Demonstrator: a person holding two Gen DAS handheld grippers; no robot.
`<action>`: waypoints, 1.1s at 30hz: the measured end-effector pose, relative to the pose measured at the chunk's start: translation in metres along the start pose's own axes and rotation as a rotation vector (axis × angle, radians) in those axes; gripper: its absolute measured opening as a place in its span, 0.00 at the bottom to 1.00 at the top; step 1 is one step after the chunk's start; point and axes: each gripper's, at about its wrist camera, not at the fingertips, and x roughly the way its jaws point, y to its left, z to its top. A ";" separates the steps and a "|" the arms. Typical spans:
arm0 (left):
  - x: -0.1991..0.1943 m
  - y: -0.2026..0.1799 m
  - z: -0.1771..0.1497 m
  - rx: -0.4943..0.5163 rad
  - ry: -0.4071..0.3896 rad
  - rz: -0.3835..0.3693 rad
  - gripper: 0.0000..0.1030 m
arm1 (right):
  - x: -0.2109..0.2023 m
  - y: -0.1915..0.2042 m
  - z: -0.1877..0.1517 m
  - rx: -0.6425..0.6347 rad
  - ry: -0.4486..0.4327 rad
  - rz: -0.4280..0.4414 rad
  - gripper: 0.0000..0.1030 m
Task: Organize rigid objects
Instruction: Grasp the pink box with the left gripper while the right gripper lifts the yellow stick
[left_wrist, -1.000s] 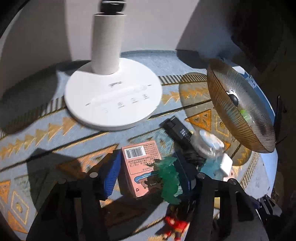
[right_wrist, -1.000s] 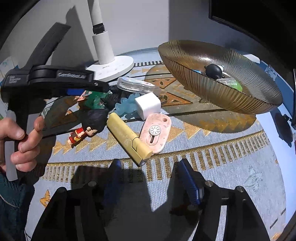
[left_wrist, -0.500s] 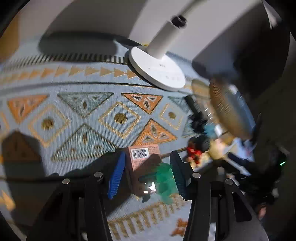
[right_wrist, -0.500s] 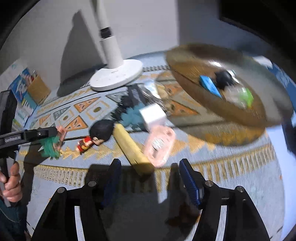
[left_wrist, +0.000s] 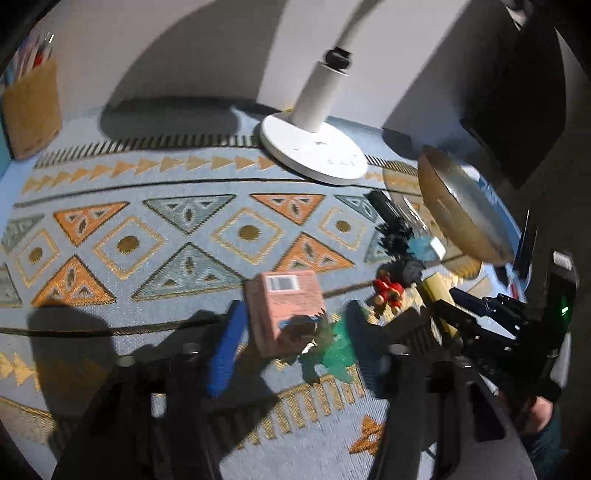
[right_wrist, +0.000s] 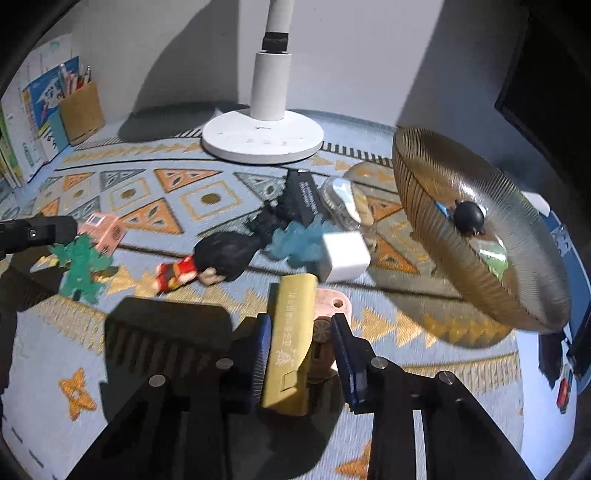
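My right tongs (right_wrist: 301, 347) clenched on yellow case (right_wrist: 291, 332), just closed, near side of glass bowl (right_wrist: 443, 236). Left tongs (left_wrist: 291, 332) just widened, released; pink box (left_wrist: 286, 310), green figure (left_wrist: 334, 352) between, far from bowl. Lift straight, clear pink tag (right_wrist: 327, 306), tip over rim. Count: one bowl, one lamp (right_wrist: 264, 140), one white cube (right_wrist: 345, 256).

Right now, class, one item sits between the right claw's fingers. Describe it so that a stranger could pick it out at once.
Start at the white lamp base at the back of the patterned mat, then come forward past the white cube. The yellow bar sits in the right claw, lying over a pink tag. It is the only long, mustard-yellow piece, with pale lettering along it.
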 end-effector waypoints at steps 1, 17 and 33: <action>0.001 -0.007 -0.001 0.025 -0.006 0.012 0.61 | -0.004 -0.002 -0.004 0.023 0.008 0.041 0.20; -0.007 -0.034 -0.011 0.141 -0.021 0.042 0.67 | -0.035 -0.028 -0.042 0.206 0.013 0.325 0.53; 0.029 -0.022 -0.003 0.093 0.027 0.181 0.38 | -0.013 0.019 -0.028 0.057 0.012 0.063 0.39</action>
